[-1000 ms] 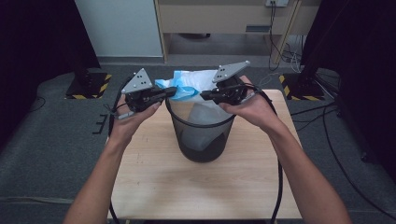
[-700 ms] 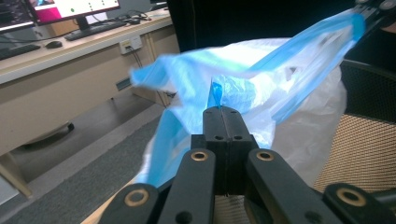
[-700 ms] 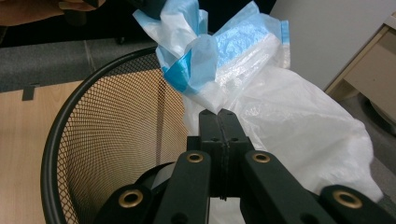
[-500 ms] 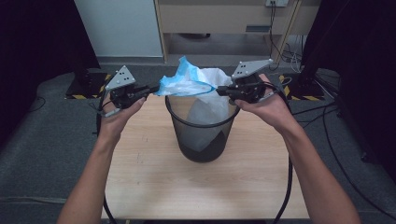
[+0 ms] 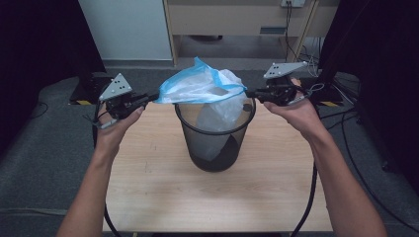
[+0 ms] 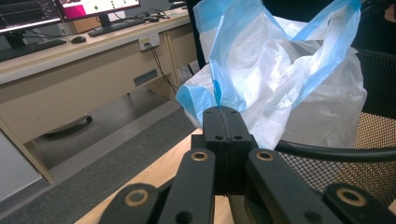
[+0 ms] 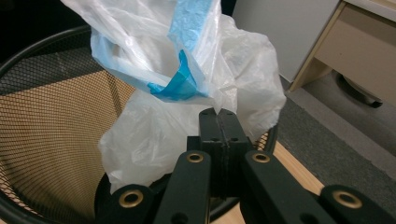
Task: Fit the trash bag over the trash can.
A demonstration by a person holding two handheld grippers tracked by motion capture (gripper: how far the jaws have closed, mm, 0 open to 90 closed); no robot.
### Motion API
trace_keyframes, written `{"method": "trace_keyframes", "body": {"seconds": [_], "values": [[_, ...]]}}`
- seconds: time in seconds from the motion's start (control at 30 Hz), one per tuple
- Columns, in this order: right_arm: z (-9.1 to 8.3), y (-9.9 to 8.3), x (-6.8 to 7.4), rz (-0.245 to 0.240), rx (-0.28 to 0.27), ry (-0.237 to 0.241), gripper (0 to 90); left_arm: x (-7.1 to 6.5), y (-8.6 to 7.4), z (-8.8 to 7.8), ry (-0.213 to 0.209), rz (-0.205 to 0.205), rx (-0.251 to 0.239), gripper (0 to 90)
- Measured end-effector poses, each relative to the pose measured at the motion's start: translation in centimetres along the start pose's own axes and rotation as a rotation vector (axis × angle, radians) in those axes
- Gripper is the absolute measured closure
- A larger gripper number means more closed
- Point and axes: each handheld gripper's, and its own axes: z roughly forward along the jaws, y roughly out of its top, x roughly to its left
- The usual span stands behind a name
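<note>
A white plastic bag [image 5: 207, 86] with a blue rim hangs over a black mesh bin [image 5: 215, 143] on the wooden table [image 5: 148, 182]. Its lower part droops inside the bin. My left gripper [image 5: 152, 97] is shut on the bag's blue rim at the left, and my right gripper [image 5: 249, 93] is shut on the rim at the right. Between them the rim is pulled wide above the bin's mouth. In the left gripper view the jaws pinch the blue edge of the bag [image 6: 261, 70] at the left gripper [image 6: 222, 109]. The right gripper [image 7: 217, 112] pinches the bag [image 7: 177, 93] above the bin [image 7: 51, 116].
Grey carpet surrounds the table. A beige desk [image 5: 237, 19] and a white cabinet [image 5: 123, 24] stand behind it. Cables [image 5: 346, 123] lie on the floor at the right. A monitor and keyboard [image 6: 112, 23] sit on a desk in the left gripper view.
Both hands have moved apart, the left leftward and the right rightward, stretching the bag's blue rim wider over the bin.
</note>
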Motion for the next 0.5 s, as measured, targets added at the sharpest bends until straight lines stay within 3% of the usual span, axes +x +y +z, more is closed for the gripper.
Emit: {"method": "trace_keyframes", "body": {"seconds": [0.2,0.3,0.5], "values": [[-0.7,-0.3,-0.9,0.022,-0.011,-0.025,90.0,0.3,0.1,-1.0,0.023,0.008,-0.006,90.0],[-0.9,-0.4,-1.4,0.031,-0.01,-0.036,90.0,0.8,-0.1,-1.0,0.034,-0.013,-0.007,90.0],[-0.4,-0.2,-0.6,0.017,-0.006,-0.007,89.8,0.6,-0.5,0.0,0.013,-0.027,-0.003,90.0]]}}
